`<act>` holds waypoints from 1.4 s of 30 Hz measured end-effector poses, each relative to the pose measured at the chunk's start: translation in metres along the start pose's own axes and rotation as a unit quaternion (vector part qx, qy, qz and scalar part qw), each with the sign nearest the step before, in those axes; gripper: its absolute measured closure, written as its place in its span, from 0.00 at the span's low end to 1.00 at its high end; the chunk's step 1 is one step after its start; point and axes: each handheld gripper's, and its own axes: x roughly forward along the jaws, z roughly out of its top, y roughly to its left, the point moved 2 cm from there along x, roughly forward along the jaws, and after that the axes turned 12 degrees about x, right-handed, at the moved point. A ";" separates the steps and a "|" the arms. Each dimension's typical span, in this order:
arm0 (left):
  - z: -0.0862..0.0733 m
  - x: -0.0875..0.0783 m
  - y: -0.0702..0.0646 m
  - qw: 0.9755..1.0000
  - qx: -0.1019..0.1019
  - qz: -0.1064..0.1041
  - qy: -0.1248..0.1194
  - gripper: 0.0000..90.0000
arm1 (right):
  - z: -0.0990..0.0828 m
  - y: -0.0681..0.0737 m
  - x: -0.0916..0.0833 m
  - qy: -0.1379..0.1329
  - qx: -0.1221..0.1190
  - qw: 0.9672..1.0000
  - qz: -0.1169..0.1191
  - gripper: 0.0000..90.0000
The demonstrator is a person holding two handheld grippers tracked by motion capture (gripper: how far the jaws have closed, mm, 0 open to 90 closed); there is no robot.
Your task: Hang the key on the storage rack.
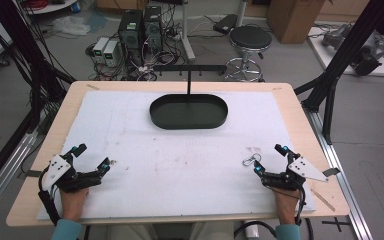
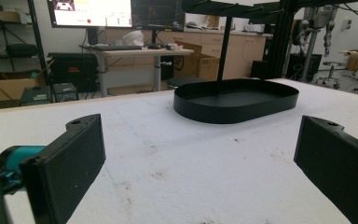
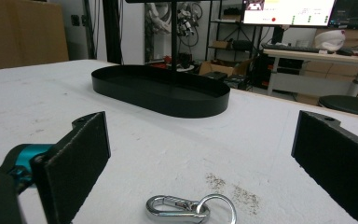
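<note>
Resting at left near edge of white mat: left gripper, jaws spread wide, nothing between them. Person's hand behind it, teal sleeve at bottom edge. Centre far: black oval tray with upright post, well apart from both grippers. Right of centre: silver snap hook with ring lying flat on mat, just beside inner jaw of right gripper. Right gripper jaws released, wide apart; in right gripper view hook lies on mat between them, untouched by pads.
</note>
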 end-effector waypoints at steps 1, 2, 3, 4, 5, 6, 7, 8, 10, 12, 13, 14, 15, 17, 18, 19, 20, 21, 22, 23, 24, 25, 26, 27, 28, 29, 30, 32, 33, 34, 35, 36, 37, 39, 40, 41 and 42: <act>0.000 0.000 0.000 1.000 0.000 0.001 0.000 0.03 | 0.000 -0.001 0.000 -0.002 -0.002 1.000 0.000 0.04; 0.000 0.000 0.000 1.000 0.000 0.001 0.000 0.03 | 0.000 -0.001 0.000 -0.002 -0.002 1.000 0.000 0.04; 0.000 0.000 0.000 1.000 0.003 0.000 -0.001 0.03 | 0.000 0.000 0.000 -0.002 0.002 1.000 0.000 0.04; 0.000 0.000 0.000 1.000 0.004 0.001 -0.001 0.03 | 0.000 -0.001 -0.001 -0.007 -0.003 1.000 0.000 0.04; 0.000 0.000 0.000 1.000 0.004 0.001 -0.002 0.03 | 0.000 -0.001 -0.001 -0.006 0.000 1.000 0.001 0.04; 0.000 0.000 0.000 1.000 0.004 0.001 -0.002 0.03 | 0.000 -0.001 -0.001 -0.006 0.000 1.000 0.001 0.04; 0.000 0.000 0.000 1.000 0.004 0.000 -0.002 0.03 | 0.000 -0.001 -0.001 -0.004 0.004 1.000 0.000 0.04; 0.000 0.000 -0.001 1.000 0.001 0.000 -0.004 0.03 | 0.000 -0.001 0.000 -0.005 0.003 1.000 0.000 0.04; 0.000 -0.001 0.000 1.000 0.003 -0.001 -0.003 0.03 | 0.000 -0.001 0.000 -0.005 -0.001 1.000 -0.003 0.04; 0.000 -0.001 0.000 1.000 0.004 0.000 -0.003 0.03 | 0.000 0.000 0.000 -0.002 0.001 1.000 -0.004 0.04; 0.000 -0.001 0.000 1.000 0.004 0.000 -0.003 0.03 | 0.000 0.000 0.000 -0.002 0.000 1.000 -0.005 0.04; 0.000 -0.001 0.000 1.000 0.005 -0.001 -0.003 0.03 | 0.000 0.000 0.000 -0.002 0.000 1.000 -0.005 0.04; 0.000 -0.001 0.000 1.000 0.004 0.000 -0.004 0.03 | 0.001 -0.001 0.001 0.000 -0.002 1.000 -0.006 0.04; 0.000 -0.001 0.000 1.000 0.004 0.000 -0.004 0.03 | 0.001 0.000 0.001 0.002 -0.003 1.000 -0.006 0.04; 0.000 -0.001 0.000 1.000 0.004 -0.001 -0.004 0.03 | 0.001 0.000 0.001 0.006 -0.002 1.000 -0.006 0.04; 0.000 -0.001 -0.001 1.000 0.005 0.000 -0.004 0.03 | 0.001 0.000 0.001 0.006 -0.002 1.000 -0.006 0.04; 0.000 -0.001 -0.001 1.000 0.005 -0.001 -0.004 0.03 | 0.001 0.000 0.001 0.007 0.000 1.000 -0.006 0.04; 0.000 -0.001 0.000 1.000 0.005 -0.001 -0.004 0.03 | 0.001 0.000 0.002 0.006 0.000 1.000 -0.005 0.04; 0.000 -0.001 0.000 1.000 0.002 0.000 -0.005 0.03 | 0.001 0.000 0.002 0.006 0.002 1.000 -0.005 0.04; 0.000 -0.001 0.000 1.000 0.002 0.000 -0.005 0.03 | 0.001 0.000 0.002 0.006 0.002 1.000 -0.005 0.04; 0.000 -0.001 0.000 1.000 0.002 0.000 -0.004 0.03 | 0.001 0.000 0.002 0.006 0.000 1.000 -0.004 0.04; 0.000 -0.001 0.000 1.000 0.002 0.000 -0.005 0.03 | 0.001 0.000 0.002 0.012 0.001 1.000 -0.001 0.04; 0.000 -0.001 0.000 1.000 0.002 0.000 -0.005 0.03 | 0.002 -0.001 0.003 0.015 0.003 1.000 0.000 0.04; 0.000 -0.001 -0.001 1.000 0.003 0.000 -0.005 0.02 | 0.002 -0.002 0.004 0.022 0.006 1.000 0.002 0.04; 0.000 -0.001 0.000 1.000 0.005 -0.001 -0.004 0.02 | 0.002 -0.002 0.004 0.022 0.006 1.000 0.002 0.04; 0.000 -0.001 0.000 1.000 0.004 0.000 -0.004 0.03 | 0.005 -0.003 0.007 0.042 0.011 0.999 0.008 0.04; 0.000 0.000 0.000 1.000 0.002 0.000 -0.005 0.03 | 0.007 -0.003 0.008 0.050 0.010 0.999 0.010 0.04; 0.000 0.000 0.000 1.000 0.002 0.000 -0.004 0.03 | 0.009 -0.004 0.009 0.056 0.009 0.998 0.012 0.04; 0.000 0.000 0.000 1.000 0.001 0.000 -0.004 0.03 | 0.011 -0.005 0.009 0.061 0.004 0.998 0.014 0.04; 0.000 0.000 0.000 1.000 0.001 0.000 -0.004 0.03 | 0.017 -0.006 0.011 0.068 0.007 0.997 0.017 0.04; 0.000 0.000 0.000 1.000 0.001 0.000 -0.004 0.03 | 0.020 -0.007 0.011 0.073 0.007 0.997 0.019 0.04; 0.000 0.000 0.000 1.000 0.001 0.000 -0.004 0.03 | 0.020 -0.007 0.011 0.073 0.007 0.997 0.019 0.04; 0.000 0.000 -0.001 1.000 0.001 0.000 -0.004 0.03 | 0.026 -0.009 0.011 0.078 0.002 0.997 0.020 0.04; 0.000 0.000 -0.001 1.000 0.001 0.000 -0.004 0.03 | 0.033 -0.010 0.011 0.087 0.004 0.996 0.021 0.04; 0.000 0.000 0.000 1.000 0.001 0.000 -0.004 0.03 | 0.036 -0.011 0.012 0.092 0.001 0.996 0.022 0.04; 0.000 0.000 0.000 1.000 0.001 0.000 -0.004 0.03 | 0.040 -0.012 0.012 0.098 0.002 0.995 0.025 0.04; 0.000 0.000 -0.001 1.000 0.002 0.001 -0.004 0.03 | 0.043 -0.013 0.012 0.103 0.007 0.994 0.029 0.04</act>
